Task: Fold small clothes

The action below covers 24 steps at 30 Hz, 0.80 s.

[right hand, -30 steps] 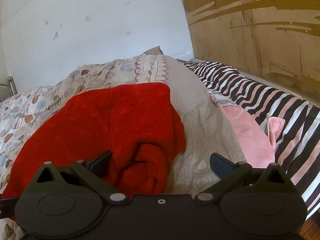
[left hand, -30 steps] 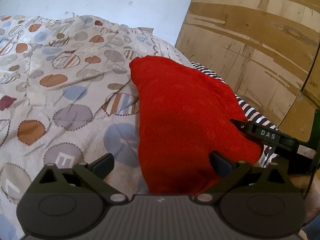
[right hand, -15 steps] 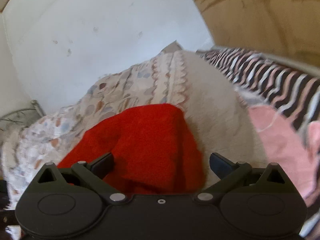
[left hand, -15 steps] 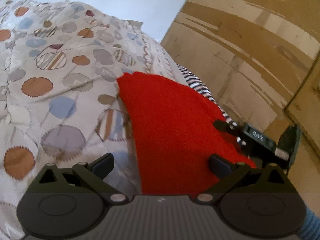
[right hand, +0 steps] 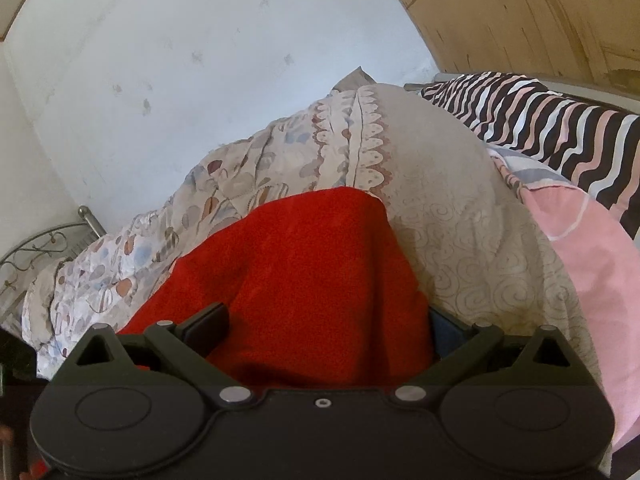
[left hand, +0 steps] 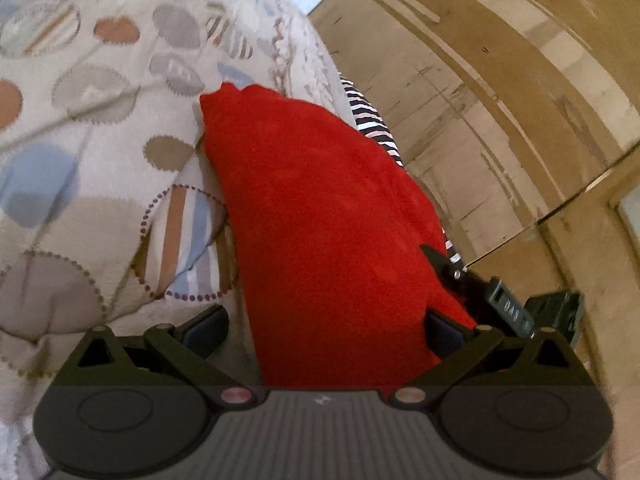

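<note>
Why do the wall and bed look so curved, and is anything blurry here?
Left wrist view: the fisheye lens bends the wooden panel into arcs, and the patterned quilt looks soft with blur. Right wrist view: sharper, but the white wall bulges.

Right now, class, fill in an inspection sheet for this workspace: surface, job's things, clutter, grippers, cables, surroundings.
Surface: patterned quilt over a bed.
Job's things: red garment, lying on the quilt.
Clutter: pink cloth; striped fabric behind it.
Grippers: left gripper open over the garment's near end; right gripper open, garment between its fingers.
Cables: nothing seen.
Surroundings: white wall, wooden panel, metal bedframe.
</note>
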Each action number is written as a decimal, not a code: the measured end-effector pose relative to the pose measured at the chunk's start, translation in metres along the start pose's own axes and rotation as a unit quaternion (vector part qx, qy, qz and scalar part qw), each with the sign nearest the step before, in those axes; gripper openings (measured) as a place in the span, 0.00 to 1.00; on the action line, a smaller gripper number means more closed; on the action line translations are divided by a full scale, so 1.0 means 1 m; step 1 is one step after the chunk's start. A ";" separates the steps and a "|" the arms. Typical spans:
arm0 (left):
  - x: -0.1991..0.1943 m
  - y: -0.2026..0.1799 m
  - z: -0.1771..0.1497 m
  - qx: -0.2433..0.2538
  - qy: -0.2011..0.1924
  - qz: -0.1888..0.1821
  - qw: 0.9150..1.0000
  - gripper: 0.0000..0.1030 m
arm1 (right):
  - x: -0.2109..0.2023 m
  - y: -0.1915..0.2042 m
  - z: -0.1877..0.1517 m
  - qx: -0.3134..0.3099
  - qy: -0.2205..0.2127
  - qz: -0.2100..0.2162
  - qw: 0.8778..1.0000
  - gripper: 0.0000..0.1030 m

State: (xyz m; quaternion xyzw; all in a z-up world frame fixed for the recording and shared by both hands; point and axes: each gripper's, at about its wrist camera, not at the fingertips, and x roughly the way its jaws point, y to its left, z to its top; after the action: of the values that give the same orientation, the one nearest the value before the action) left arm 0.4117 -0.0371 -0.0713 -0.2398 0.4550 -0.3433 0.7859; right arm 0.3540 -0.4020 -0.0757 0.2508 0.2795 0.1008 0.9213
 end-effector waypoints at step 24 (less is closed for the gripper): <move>-0.044 -0.065 0.013 0.063 -0.061 0.072 0.994 0.61 | -0.028 0.073 0.019 -0.047 -0.049 0.046 0.997 0.42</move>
State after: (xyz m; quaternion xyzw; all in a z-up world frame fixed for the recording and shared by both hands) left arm 0.3866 -0.0452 0.0033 -0.1768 0.3996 -0.2986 0.8485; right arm 0.3381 -0.3564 -0.0114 0.2243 0.2169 0.1435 0.9392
